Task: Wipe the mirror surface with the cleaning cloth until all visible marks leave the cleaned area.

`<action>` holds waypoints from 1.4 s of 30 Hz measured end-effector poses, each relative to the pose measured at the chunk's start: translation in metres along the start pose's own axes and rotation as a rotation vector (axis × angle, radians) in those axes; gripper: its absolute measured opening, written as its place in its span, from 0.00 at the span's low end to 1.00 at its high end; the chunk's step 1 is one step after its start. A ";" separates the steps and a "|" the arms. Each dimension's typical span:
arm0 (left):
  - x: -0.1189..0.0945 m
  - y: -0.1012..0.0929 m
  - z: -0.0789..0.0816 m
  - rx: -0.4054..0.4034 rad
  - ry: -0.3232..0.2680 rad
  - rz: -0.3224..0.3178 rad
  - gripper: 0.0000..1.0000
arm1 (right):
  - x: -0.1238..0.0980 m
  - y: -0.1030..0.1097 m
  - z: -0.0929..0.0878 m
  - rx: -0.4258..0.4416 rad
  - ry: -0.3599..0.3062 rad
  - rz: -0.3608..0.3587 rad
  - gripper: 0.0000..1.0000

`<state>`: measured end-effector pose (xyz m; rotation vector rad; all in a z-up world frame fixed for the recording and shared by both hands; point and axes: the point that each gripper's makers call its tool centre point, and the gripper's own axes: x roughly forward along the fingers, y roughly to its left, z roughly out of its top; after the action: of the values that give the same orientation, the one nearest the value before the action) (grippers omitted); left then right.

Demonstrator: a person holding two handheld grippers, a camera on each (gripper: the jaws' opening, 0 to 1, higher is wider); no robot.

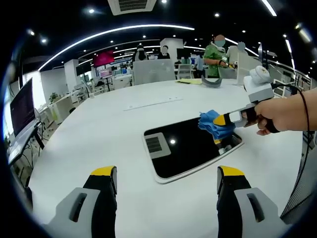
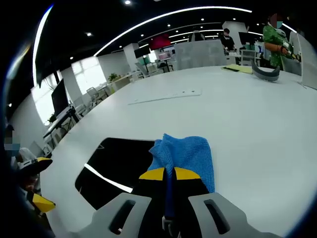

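- Mirror (image 1: 190, 145) lies flat on the white table (image 1: 99, 129) — dark glass, pale rounded frame, ceiling lights reflected in it.
- Your right gripper (image 1: 224, 119) comes in from the right side of the mirror in the left gripper view, held in your hand (image 1: 277, 114); its yellow-tipped jaws are pressed together on the blue cloth (image 1: 213, 125).
- The cloth sits bunched over the mirror's right end, touching the glass near that edge.
- In the right gripper view the right gripper (image 2: 170, 174) pinches the cloth (image 2: 184, 153) between its two yellow tips; the cloth fans out ahead of the jaws, its left part over the mirror (image 2: 116, 166), the rest over the table (image 2: 247, 114).
- Your left gripper (image 1: 167, 171) hangs above the table just short of the mirror's near edge — jaws spread wide, nothing between them, not touching the glass.
- A yellow-and-black part of the left gripper (image 2: 37, 183) shows at the left edge of the right gripper view, beyond the mirror's far corner.
- Can't tell any marks on the glass from here; only light reflections show.
- Beyond the mirror, on the table: a thin white strip (image 1: 153, 103), a yellow sheet (image 1: 190, 81) and a curved grey object (image 1: 212, 82).
- A person in green (image 1: 215, 54) stands past the table's far edge.
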<state>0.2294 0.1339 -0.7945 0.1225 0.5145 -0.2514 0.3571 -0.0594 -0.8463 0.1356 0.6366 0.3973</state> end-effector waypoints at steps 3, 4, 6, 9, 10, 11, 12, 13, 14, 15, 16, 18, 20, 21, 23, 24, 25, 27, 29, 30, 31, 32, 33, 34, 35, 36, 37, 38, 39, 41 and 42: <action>0.000 0.001 0.000 -0.001 -0.001 0.002 0.83 | -0.001 0.002 0.000 -0.001 0.005 -0.002 0.01; 0.000 0.001 0.001 -0.003 -0.003 0.003 0.83 | -0.002 0.004 0.000 -0.001 0.007 -0.002 0.01; 0.000 0.001 0.001 -0.004 -0.003 0.006 0.83 | -0.002 0.006 0.000 -0.002 0.014 -0.001 0.01; -0.001 0.002 0.001 -0.009 -0.005 0.009 0.83 | 0.002 0.006 0.000 -0.002 0.022 0.006 0.01; -0.001 0.002 0.001 -0.010 -0.006 0.010 0.83 | 0.004 0.008 0.000 -0.003 0.026 0.010 0.01; -0.001 0.002 0.001 -0.011 -0.007 0.010 0.83 | 0.004 0.009 0.000 -0.004 0.028 0.012 0.01; -0.001 0.002 0.001 -0.010 -0.005 0.009 0.83 | 0.004 0.014 0.000 -0.005 0.031 0.018 0.01; -0.001 0.003 0.001 -0.010 -0.004 0.010 0.83 | 0.005 0.016 0.000 -0.005 0.033 0.022 0.01; -0.001 0.003 0.001 -0.012 -0.007 0.010 0.83 | 0.008 0.019 0.000 -0.006 0.036 0.027 0.01; -0.001 0.004 0.001 -0.013 -0.007 0.011 0.83 | 0.009 0.023 -0.001 -0.008 0.037 0.031 0.01; -0.001 0.004 0.001 -0.014 -0.008 0.012 0.83 | 0.009 0.026 -0.001 -0.009 0.039 0.034 0.01; -0.001 0.004 0.001 -0.020 -0.007 0.012 0.83 | 0.010 0.033 -0.001 -0.010 0.042 0.038 0.01; -0.002 0.004 0.001 -0.021 -0.009 0.013 0.83 | 0.010 0.040 -0.001 -0.009 0.046 0.046 0.01; -0.002 0.004 0.002 -0.023 -0.011 0.013 0.83 | 0.011 0.043 -0.001 -0.007 0.049 0.050 0.01; -0.002 0.004 0.001 -0.022 -0.009 0.014 0.83 | 0.014 0.048 0.000 -0.003 0.053 0.057 0.01; -0.002 0.005 0.001 -0.023 -0.010 0.014 0.83 | 0.016 0.051 0.000 -0.004 0.056 0.061 0.01; -0.001 0.005 0.001 -0.025 -0.010 0.014 0.83 | 0.017 0.054 0.000 -0.006 0.057 0.062 0.01; -0.002 0.005 0.001 -0.026 -0.010 0.016 0.83 | 0.019 0.058 0.000 -0.009 0.059 0.064 0.01; -0.002 0.006 0.001 -0.030 -0.010 0.017 0.83 | 0.021 0.059 0.000 -0.010 0.061 0.062 0.01; -0.002 0.006 0.001 -0.030 -0.010 0.019 0.83 | 0.021 0.060 0.000 -0.009 0.062 0.061 0.01; -0.003 0.007 0.001 -0.031 -0.011 0.021 0.83 | 0.022 0.060 0.000 -0.008 0.062 0.061 0.01; -0.003 0.007 0.001 -0.034 -0.014 0.022 0.83 | 0.022 0.061 0.000 -0.009 0.062 0.060 0.01; -0.003 0.007 0.001 -0.034 -0.014 0.023 0.83 | 0.022 0.060 0.000 -0.009 0.061 0.058 0.01; -0.003 0.007 0.001 -0.033 -0.012 0.024 0.83 | 0.023 0.060 0.000 -0.014 0.058 0.057 0.01; -0.003 0.008 0.001 -0.034 -0.012 0.024 0.83 | 0.023 0.060 0.000 -0.015 0.058 0.057 0.01; -0.003 0.008 0.001 -0.034 -0.013 0.027 0.83 | 0.024 0.059 0.000 -0.015 0.056 0.058 0.01; -0.003 0.009 0.001 -0.033 -0.014 0.029 0.83 | 0.024 0.059 0.000 -0.017 0.054 0.059 0.01; -0.002 0.009 0.001 -0.035 -0.015 0.029 0.83 | 0.024 0.058 0.000 -0.024 0.052 0.062 0.01; -0.001 0.010 0.001 -0.036 -0.014 0.030 0.83 | 0.024 0.058 0.001 -0.024 0.052 0.063 0.01; 0.003 0.011 0.000 -0.034 -0.013 0.031 0.83 | 0.025 0.058 0.001 -0.021 0.055 0.064 0.01; 0.004 0.011 0.000 -0.035 -0.013 0.030 0.83 | 0.025 0.057 0.001 -0.019 0.057 0.064 0.01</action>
<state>0.2352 0.1435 -0.7959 0.0946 0.5033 -0.2137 0.3577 0.0031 -0.8457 0.1273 0.6861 0.4704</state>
